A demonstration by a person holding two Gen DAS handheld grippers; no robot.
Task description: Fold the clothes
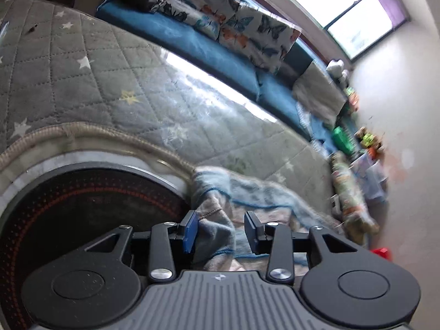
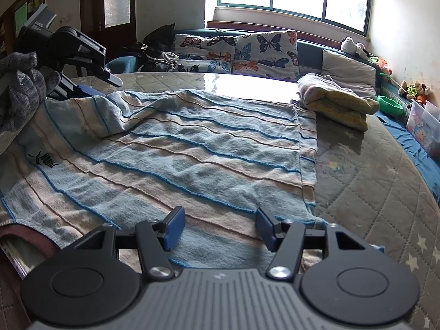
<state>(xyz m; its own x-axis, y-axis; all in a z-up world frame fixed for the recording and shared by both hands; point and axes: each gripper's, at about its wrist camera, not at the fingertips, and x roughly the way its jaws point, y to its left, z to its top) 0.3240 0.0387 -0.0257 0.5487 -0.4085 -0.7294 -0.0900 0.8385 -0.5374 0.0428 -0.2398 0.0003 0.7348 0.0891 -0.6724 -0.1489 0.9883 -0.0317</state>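
A light-blue and beige striped towel lies spread on the grey quilted table, with a Puma logo near its left edge. My right gripper is open and hovers just above the towel's near edge. My left gripper is open, with a bunched fold of the same towel between its blue pads. In the right wrist view the left gripper sits at the towel's far left corner, held by a grey-gloved hand.
A folded yellow-and-pink cloth lies at the table's far right. Butterfly cushions line a blue bench under the window. Toys and a green bowl stand at the right. A round black-and-red disc lies by the table edge.
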